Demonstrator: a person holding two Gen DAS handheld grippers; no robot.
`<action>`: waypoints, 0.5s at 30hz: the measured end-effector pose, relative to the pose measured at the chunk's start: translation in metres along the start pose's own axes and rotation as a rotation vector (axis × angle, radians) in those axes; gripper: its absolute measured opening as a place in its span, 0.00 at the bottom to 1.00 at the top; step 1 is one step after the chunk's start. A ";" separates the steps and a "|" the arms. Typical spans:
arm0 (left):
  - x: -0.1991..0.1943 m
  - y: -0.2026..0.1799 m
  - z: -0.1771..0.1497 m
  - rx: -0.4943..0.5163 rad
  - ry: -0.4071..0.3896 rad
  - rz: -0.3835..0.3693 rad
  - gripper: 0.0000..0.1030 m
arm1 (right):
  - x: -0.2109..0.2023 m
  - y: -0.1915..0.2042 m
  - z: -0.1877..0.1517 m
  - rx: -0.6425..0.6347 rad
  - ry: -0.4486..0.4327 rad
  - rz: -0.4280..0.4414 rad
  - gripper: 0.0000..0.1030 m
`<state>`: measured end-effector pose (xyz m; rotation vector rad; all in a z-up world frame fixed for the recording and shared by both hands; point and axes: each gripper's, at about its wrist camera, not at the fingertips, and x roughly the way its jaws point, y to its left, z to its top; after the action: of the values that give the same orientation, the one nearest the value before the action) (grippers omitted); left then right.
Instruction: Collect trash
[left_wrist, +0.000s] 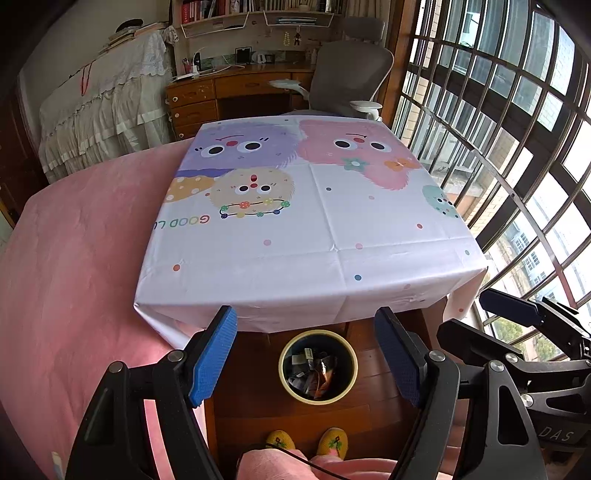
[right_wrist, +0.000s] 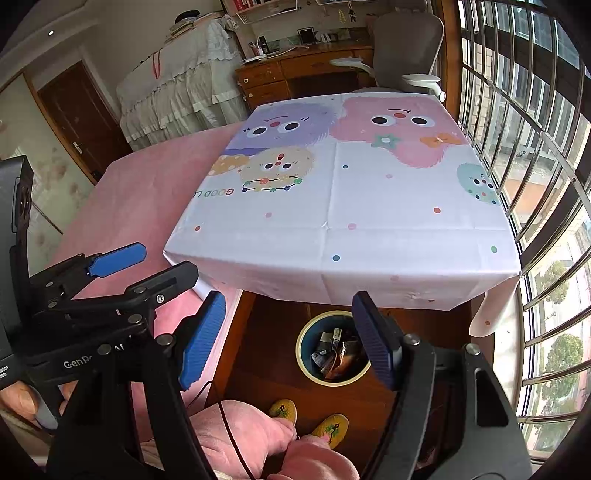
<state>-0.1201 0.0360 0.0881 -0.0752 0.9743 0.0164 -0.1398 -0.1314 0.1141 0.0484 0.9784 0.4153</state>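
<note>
left wrist view and right wrist view, both directed forward over a desk (left_wrist: 258, 258) draped in a white cartoon-printed cloth (left_wrist: 314, 221). the left tongs (left_wrist: 306, 354) are held with the blue-padded fingers (left_wrist: 214, 354) spread wide apart and nothing between them; the same tongs are seen from the side at the left edge of the right wrist view (right_wrist: 144, 266). the right tongs (right_wrist: 288, 338) are likewise spread wide apart and empty, and appear at the right edge of the left wrist view (left_wrist: 480, 314). both pairs are held side by side above the near edge of the desk.

a round waste bin (left_wrist: 318, 365) with a pale rim and blue inner wall is shown on the wooden floor (left_wrist: 258, 406), just below the overhanging near edge of the cloth. the trash (left_wrist: 314, 373), a heap of crumpled wrappers, is located inside the bin (right_wrist: 334, 349); individual pieces cannot be told apart. the top of the cloth carries only its printed figures.

a pink bed cover (left_wrist: 74, 277) is seen left of the desk. two yellow slippers (left_wrist: 306, 441) and pink-clad knees (right_wrist: 258, 435) are visible at the lower edge. a barred window (left_wrist: 517, 147) lies to the right, and a grey office chair (left_wrist: 351, 70) stands beyond the far end.
</note>
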 end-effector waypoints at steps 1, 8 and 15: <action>0.001 -0.001 0.000 -0.002 0.001 0.002 0.75 | 0.000 0.000 0.000 0.000 -0.001 0.000 0.67; 0.004 -0.003 0.001 0.000 0.000 0.011 0.75 | 0.000 0.000 0.000 0.001 0.000 -0.003 0.67; 0.006 -0.006 0.001 -0.001 0.003 0.015 0.74 | 0.000 -0.003 -0.001 0.002 0.004 -0.002 0.67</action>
<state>-0.1154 0.0302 0.0836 -0.0686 0.9783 0.0306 -0.1395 -0.1341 0.1132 0.0481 0.9826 0.4123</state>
